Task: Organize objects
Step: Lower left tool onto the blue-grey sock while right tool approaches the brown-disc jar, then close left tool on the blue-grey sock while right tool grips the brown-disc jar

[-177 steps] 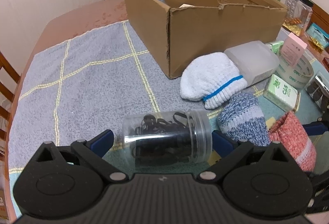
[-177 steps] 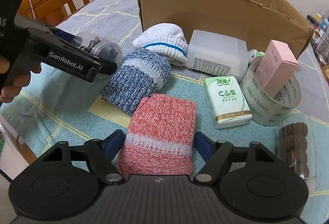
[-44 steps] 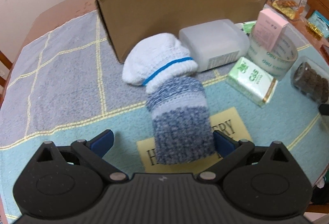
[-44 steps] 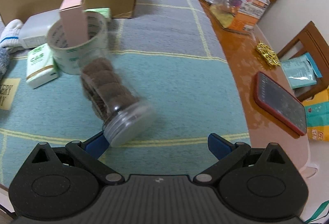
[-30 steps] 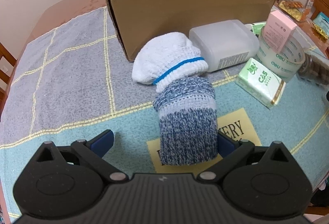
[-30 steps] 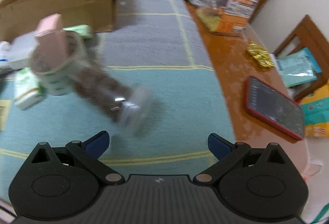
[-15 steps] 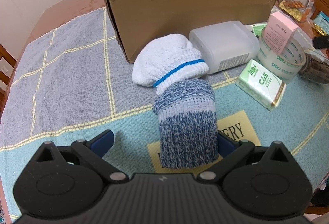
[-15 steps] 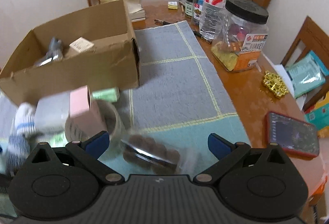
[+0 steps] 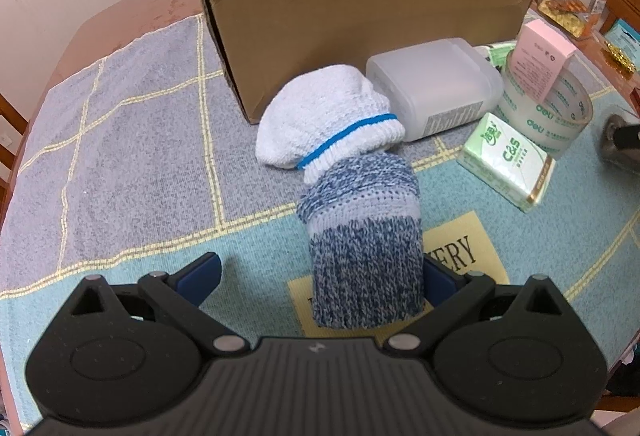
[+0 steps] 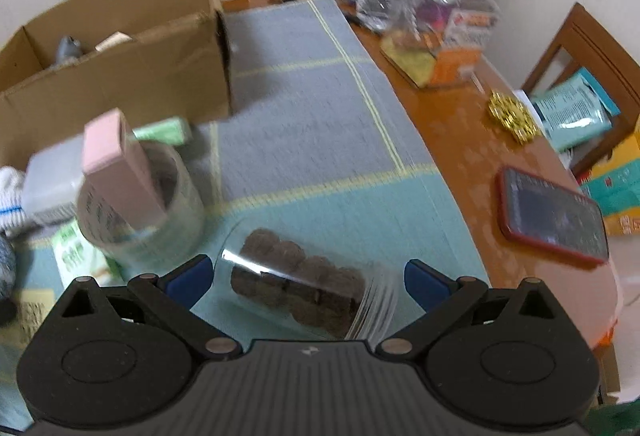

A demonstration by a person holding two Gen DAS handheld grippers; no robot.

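Note:
My left gripper (image 9: pixel 320 276) is open around the near end of a blue knit sock roll (image 9: pixel 362 236) that lies on the cloth; the roll is beside the right finger. A white sock roll with a blue stripe (image 9: pixel 326 122) lies just beyond it. The open cardboard box (image 9: pixel 360 0) stands behind. My right gripper (image 10: pixel 306 282) is open with a clear jar of brown discs (image 10: pixel 296 288) lying between its fingers, apart from both. The view is blurred. The box also shows in the right wrist view (image 10: pixel 120 64).
A translucent plastic container (image 9: pixel 434 86), a green C&S tissue pack (image 9: pixel 506 164), and a tape roll (image 9: pixel 548 112) holding a pink box (image 9: pixel 542 58) lie right of the socks. A red phone (image 10: pixel 554 216), jars (image 10: pixel 452 16) and bottles sit on the bare table at right.
The right gripper swung back down over the jar of brown discs, which now lies between its fingers. The left gripper has stayed around the blue sock roll.

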